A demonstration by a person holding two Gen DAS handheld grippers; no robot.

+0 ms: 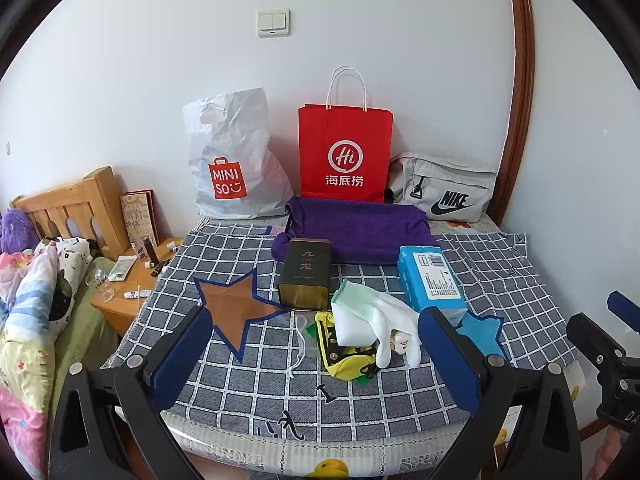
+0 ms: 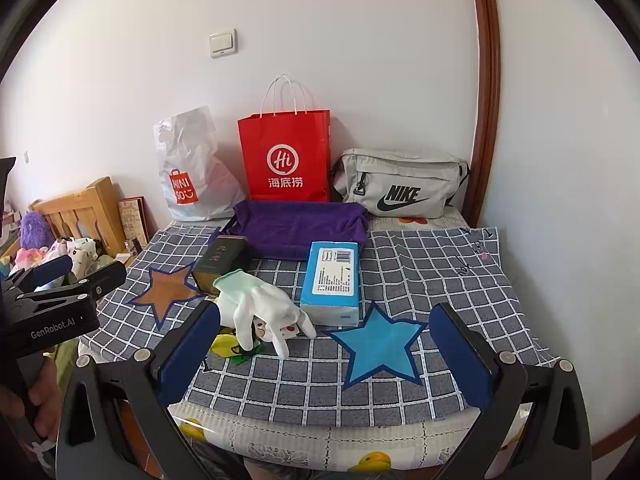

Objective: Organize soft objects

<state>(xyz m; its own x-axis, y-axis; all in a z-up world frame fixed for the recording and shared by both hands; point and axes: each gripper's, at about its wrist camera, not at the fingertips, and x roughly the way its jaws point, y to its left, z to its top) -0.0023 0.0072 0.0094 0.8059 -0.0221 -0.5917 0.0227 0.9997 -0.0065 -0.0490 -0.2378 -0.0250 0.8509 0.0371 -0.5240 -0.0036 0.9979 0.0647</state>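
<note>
A white glove lies on a small heap in the middle of the checked cloth, over a white block, a yellow pouch and a small doll. Behind it lies a folded purple towel. A blue tissue pack and a dark tin flank the heap. My left gripper hangs open in front of the heap, holding nothing. My right gripper is open over the blue star, empty.
A brown star marks the cloth at left. Against the wall stand a white plastic bag, a red paper bag and a grey waist bag. A wooden nightstand with small items and a bed sit left.
</note>
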